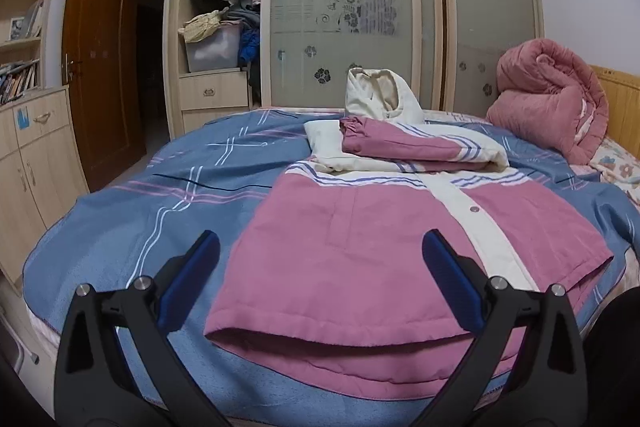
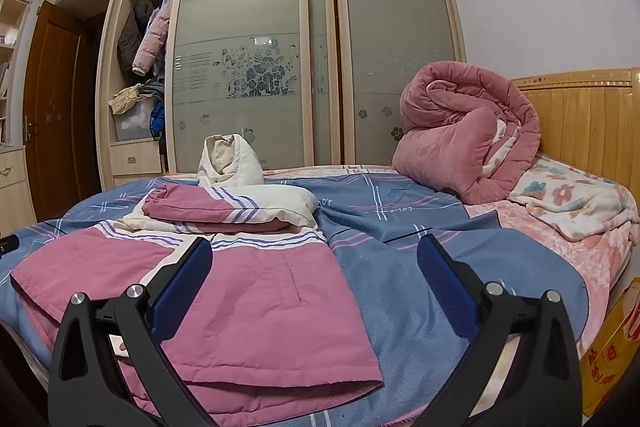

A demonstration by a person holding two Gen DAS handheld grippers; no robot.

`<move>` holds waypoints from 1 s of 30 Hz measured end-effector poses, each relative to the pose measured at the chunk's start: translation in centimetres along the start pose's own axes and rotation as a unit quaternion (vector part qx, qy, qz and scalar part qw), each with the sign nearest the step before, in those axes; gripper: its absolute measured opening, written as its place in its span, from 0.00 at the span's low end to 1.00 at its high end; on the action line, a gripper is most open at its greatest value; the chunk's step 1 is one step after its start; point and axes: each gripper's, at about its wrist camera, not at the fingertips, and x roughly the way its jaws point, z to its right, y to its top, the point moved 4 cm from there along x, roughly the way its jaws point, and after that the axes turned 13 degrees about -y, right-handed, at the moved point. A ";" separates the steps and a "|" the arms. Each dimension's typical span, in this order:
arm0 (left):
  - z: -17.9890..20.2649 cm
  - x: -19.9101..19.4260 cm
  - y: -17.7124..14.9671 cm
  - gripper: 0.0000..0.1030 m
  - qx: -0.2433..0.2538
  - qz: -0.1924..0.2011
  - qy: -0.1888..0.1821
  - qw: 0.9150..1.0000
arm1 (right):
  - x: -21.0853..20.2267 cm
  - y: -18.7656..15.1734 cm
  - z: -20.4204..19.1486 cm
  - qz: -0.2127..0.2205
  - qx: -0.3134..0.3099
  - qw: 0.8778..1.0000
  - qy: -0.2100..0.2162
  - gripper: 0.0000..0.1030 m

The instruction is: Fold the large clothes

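Fingers on both grippers, left [image 1: 320,267] & right [image 2: 314,273], are gaping wide, holding nothing. Pink-and-cream jacket [image 1: 360,247] is lying front-up on the bed [image 1: 120,227], sleeves already crossed at 12 o'clock (hood upright behind). Next, prob.: both are needing to pinch the hem at 6 o'clock, then fold it toward 12.

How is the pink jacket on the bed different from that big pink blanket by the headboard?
The jacket lies spread flat; the blanket is rolled into a tall bundle. The jacket has cream parts and purple stripes; the blanket is mostly plain pink. The jacket sits near the grippers, the blanket farther back. Both rest on the bed.
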 end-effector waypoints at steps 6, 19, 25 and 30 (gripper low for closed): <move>0.8 -0.3 -0.2 0.98 0.015 0.002 -0.009 1.000 | -0.3 0.0 0.3 0.002 -0.003 1.000 -0.008 0.99; 0.7 -0.7 -0.3 0.98 0.014 0.005 -0.012 1.000 | -0.8 0.0 0.4 0.006 -0.003 1.000 -0.010 0.99; 0.7 -0.3 -0.2 0.98 0.011 -0.002 -0.016 1.000 | -0.8 0.0 0.2 0.006 -0.004 1.000 -0.009 0.99; 0.9 -0.1 -0.2 0.98 0.015 -0.004 -0.016 1.000 | -0.6 0.0 0.1 0.004 -0.006 1.000 -0.009 0.99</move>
